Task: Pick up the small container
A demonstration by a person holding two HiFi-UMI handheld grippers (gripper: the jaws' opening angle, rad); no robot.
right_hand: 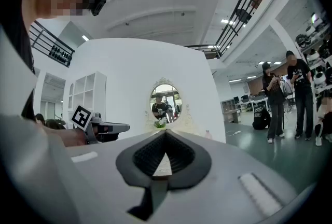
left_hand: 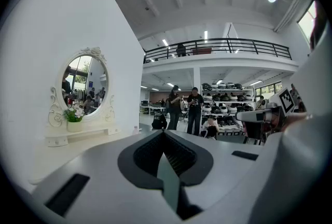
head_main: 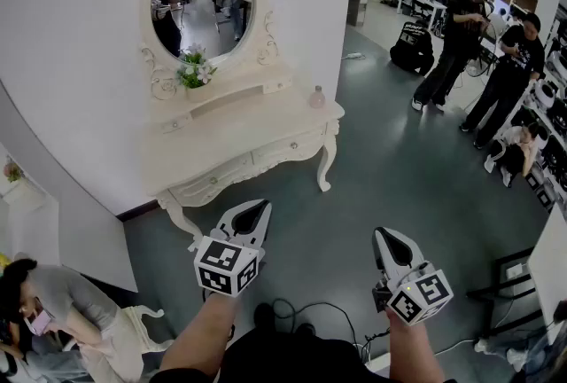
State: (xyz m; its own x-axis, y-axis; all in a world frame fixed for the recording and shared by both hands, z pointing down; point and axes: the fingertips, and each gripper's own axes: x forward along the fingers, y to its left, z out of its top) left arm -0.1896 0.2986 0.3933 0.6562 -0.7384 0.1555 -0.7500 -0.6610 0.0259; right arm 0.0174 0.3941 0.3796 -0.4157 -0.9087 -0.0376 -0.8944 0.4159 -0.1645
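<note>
The small container (head_main: 317, 97), a pale pink bottle, stands on the right end of the cream dressing table (head_main: 266, 120). It shows as a tiny shape in the left gripper view (left_hand: 136, 129) and in the right gripper view (right_hand: 208, 135). My left gripper (head_main: 259, 206) hangs over the floor just in front of the table, jaws shut with nothing in them (left_hand: 165, 132). My right gripper (head_main: 383, 234) is farther right and lower, well short of the table, and its jaws also meet with nothing between them (right_hand: 166, 133).
An oval mirror (head_main: 202, 2) and a flower pot (head_main: 195, 71) sit at the table's back. Two people (head_main: 461, 35) stand far right by shelves. A person (head_main: 49, 301) sits at lower left beside a white chair (head_main: 133, 332). Cables (head_main: 310, 310) lie on the floor.
</note>
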